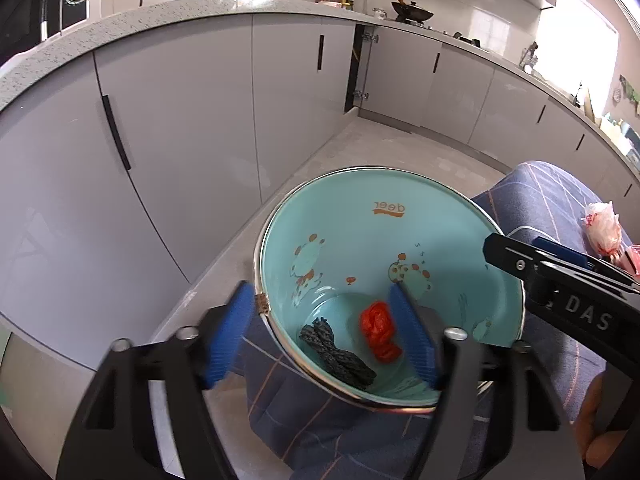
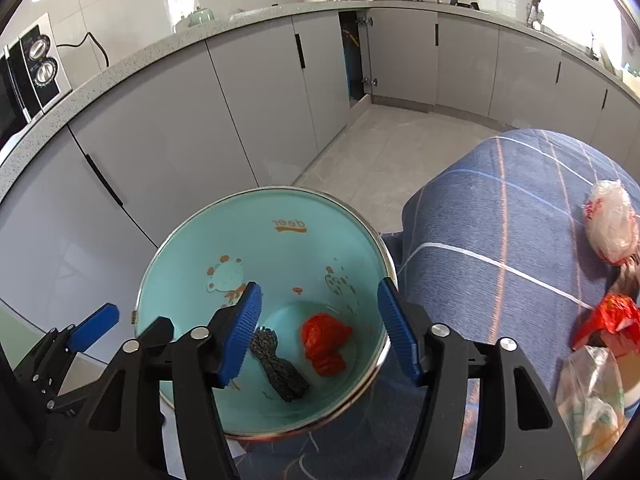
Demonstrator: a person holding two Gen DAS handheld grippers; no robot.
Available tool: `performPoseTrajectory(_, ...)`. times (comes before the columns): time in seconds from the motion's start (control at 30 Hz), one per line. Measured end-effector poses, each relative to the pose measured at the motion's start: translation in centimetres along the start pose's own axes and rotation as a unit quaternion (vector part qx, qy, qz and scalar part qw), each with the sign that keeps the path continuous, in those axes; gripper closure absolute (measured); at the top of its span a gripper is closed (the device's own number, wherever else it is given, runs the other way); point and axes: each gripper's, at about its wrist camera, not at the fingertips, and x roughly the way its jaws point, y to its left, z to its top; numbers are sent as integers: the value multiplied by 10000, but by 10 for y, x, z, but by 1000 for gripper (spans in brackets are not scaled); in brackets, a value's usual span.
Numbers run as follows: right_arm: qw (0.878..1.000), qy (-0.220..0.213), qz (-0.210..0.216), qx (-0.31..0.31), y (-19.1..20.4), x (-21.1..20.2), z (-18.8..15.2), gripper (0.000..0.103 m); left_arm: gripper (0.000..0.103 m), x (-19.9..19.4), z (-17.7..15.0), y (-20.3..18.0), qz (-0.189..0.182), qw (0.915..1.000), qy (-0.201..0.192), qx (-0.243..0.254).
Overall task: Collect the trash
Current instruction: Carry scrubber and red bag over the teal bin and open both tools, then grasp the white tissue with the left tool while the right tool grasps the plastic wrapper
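A teal bin (image 1: 360, 216) with cartoon prints and a metal rim stands beside a cloth-covered surface. At its bottom lie a crumpled red wrapper (image 1: 378, 330) and a black knitted scrap (image 1: 336, 354). My left gripper (image 1: 324, 336) is open; one blue pad is outside the near-left rim and the other is inside the bin, and neither presses the wall. My right gripper (image 2: 320, 334) hangs open over the bin (image 2: 260, 240), with the red wrapper (image 2: 324, 342) and black scrap (image 2: 278, 364) below it and nothing between its pads.
A blue plaid cloth (image 2: 500, 216) covers the surface at the right. On it lie a white plastic wad (image 2: 610, 224), a red wrapper (image 2: 612, 320) and a clear bag (image 2: 592, 404). Grey cabinets (image 2: 168, 148) curve behind, with tiled floor (image 2: 380, 148) between.
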Motion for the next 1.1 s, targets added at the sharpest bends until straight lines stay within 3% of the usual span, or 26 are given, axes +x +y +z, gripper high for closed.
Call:
performPoseTrajectory(0.1,10000,-63,-23,16,-3,-10,-3,41,29,-7,-1,-4,-15,10000,-37,25)
performPoseTrajectory(0.17,9999,-90,-40,24,-6,-16,-4,41,21,-13,-2,-7,74,9999,-98,54)
performPoseTrajectory(0.27,9998,-168,-59,92,-12,-28,-8,40,18,-22,-2,-11,202,9996,-194,85)
performPoseTrajectory(0.37,9994,-293,-126,113,-18,-40,-9,40,9,-30,-1,-17,414,9987,-269,155)
performPoseTrajectory(0.8,9961,-706,-384,374,-59,-96,-35,39,6,-61,-6,-56,475,9954,-510,654)
performPoseTrajectory(1.1,9931,-900,-572,492,-84,-132,-57,39,6,-81,-17,-96,122,9931,-583,1012)
